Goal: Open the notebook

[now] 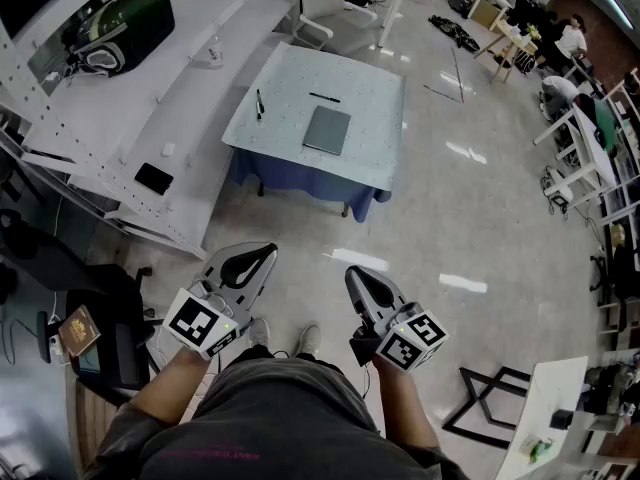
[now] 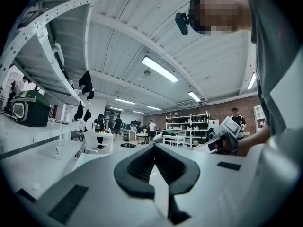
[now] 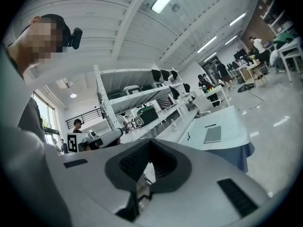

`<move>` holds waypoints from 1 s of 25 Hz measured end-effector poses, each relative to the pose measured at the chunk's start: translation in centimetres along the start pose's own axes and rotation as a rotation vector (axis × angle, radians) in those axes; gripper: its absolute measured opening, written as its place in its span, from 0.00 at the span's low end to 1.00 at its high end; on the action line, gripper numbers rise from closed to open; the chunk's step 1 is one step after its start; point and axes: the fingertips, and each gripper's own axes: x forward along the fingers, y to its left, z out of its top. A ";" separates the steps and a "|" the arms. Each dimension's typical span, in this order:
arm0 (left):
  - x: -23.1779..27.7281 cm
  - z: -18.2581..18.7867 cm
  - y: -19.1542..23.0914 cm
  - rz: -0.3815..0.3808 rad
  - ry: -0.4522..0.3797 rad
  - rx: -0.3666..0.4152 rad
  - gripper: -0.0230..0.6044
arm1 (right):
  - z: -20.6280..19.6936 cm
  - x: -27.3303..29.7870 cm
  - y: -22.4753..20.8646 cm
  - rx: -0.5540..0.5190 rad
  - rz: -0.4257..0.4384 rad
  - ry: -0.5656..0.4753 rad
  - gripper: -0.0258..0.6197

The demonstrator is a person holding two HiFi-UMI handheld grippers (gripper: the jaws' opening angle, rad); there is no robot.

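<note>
A closed grey notebook (image 1: 327,129) lies flat on a small table (image 1: 290,68) draped with a blue cloth, well ahead of me across the floor. Two black pens (image 1: 259,103) lie near it on the tabletop. In the right gripper view the notebook (image 3: 212,134) shows far off, to the right of the jaws. Both grippers are held close to my body, far short of the table. My left gripper (image 1: 268,253) (image 2: 154,147) is shut and holds nothing. My right gripper (image 1: 353,274) (image 3: 149,142) is likewise shut and holds nothing.
A long white bench with shelving (image 1: 150,118) runs along the left, carrying a green and black bag (image 1: 120,23) and a flat black item (image 1: 154,178). A white chair (image 1: 320,8) stands behind the table. A black folding frame (image 1: 490,393) lies at the lower right. People sit at desks far right.
</note>
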 end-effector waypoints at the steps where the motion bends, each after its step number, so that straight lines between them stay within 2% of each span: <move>1: 0.0 -0.1 0.0 0.000 -0.001 -0.002 0.04 | 0.0 -0.1 -0.1 -0.005 -0.004 0.002 0.04; 11: -0.1 -0.5 0.3 0.014 0.005 -0.016 0.04 | -0.2 -0.3 -0.6 -0.010 -0.021 0.009 0.04; 25: -0.4 -1.0 0.0 0.009 0.012 -0.026 0.04 | -0.7 0.1 0.1 -0.016 0.000 0.020 0.05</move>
